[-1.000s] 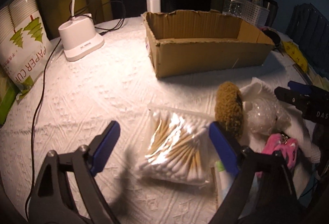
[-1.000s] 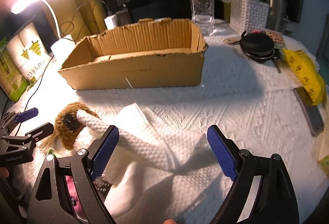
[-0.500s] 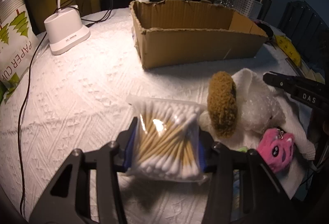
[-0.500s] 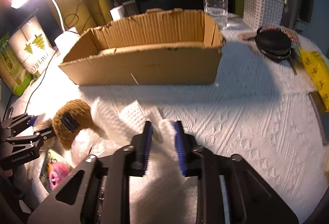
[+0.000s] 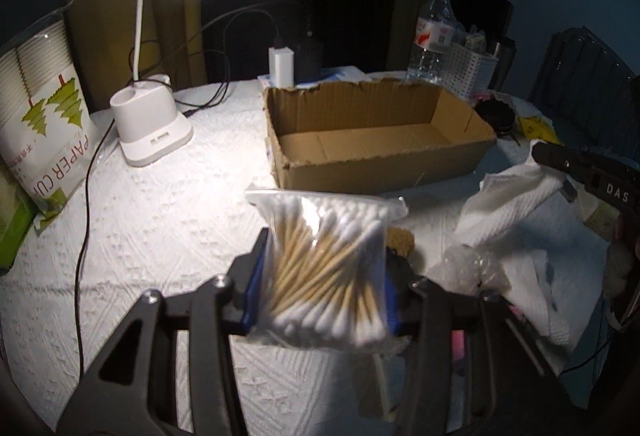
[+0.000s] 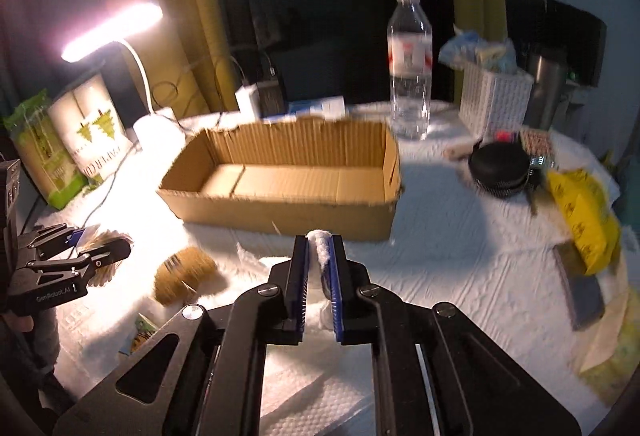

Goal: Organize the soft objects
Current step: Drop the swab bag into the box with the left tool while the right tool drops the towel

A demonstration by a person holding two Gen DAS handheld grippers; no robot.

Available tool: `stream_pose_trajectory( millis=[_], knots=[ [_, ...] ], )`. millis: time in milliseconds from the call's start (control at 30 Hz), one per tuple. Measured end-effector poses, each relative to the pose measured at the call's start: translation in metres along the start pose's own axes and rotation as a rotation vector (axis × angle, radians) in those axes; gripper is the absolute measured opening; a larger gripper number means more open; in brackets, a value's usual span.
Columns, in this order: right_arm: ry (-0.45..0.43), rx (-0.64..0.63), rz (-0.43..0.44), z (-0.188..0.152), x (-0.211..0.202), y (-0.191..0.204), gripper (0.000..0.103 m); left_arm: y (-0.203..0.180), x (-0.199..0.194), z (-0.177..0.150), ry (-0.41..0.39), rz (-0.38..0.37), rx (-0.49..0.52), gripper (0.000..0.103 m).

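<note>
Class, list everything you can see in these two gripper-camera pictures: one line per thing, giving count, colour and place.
bag of cotton swabs: one, clear, white tips, between left gripper's pads
white cloth: one, pinched by right gripper
cardboard box: one, brown, open, mid-table
desk lamp: one, white, lit, left of box
paper cup pack: one, white and green, far left
water bottle: one, clear, behind box
white basket: one, right of bottle
brown fuzzy item: one, before box
yellow bag: one, right edge
black round case: one, right of box
left gripper: black, blue pads
right gripper: black, blue pads
</note>
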State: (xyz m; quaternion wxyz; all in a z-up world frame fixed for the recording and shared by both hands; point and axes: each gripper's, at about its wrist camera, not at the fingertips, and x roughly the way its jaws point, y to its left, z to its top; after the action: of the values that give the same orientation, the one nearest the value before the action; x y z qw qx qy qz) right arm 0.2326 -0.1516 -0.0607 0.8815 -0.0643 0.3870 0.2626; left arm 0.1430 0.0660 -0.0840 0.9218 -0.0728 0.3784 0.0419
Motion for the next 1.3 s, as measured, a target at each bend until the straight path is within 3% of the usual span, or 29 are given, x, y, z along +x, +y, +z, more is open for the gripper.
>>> stream_pose_trajectory(
  millis=[367, 767, 1067, 1300],
  knots=[
    [-0.142, -0.061, 0.004, 0.052, -0.03, -0.006, 0.011, -0.018, -0.011, 0.054, -0.124, -0.013, 0.033, 0.047],
    [-0.225, -0.128, 0.017, 0.111, -0.014, -0.018, 0.011, -0.036, 0.02, 0.097, -0.158, -0.042, 0.021, 0.047],
    [-0.214, -0.118, 0.057, 0.126, 0.025, -0.025, 0.011, -0.046, 0.063, 0.101, -0.101, -0.056, 0.017, 0.047],
    [-0.105, -0.098, 0.065, 0.109, 0.076, -0.031, 0.011, -0.049, 0.1, 0.095, -0.044, -0.06, 0.013, 0.047]
  ],
)
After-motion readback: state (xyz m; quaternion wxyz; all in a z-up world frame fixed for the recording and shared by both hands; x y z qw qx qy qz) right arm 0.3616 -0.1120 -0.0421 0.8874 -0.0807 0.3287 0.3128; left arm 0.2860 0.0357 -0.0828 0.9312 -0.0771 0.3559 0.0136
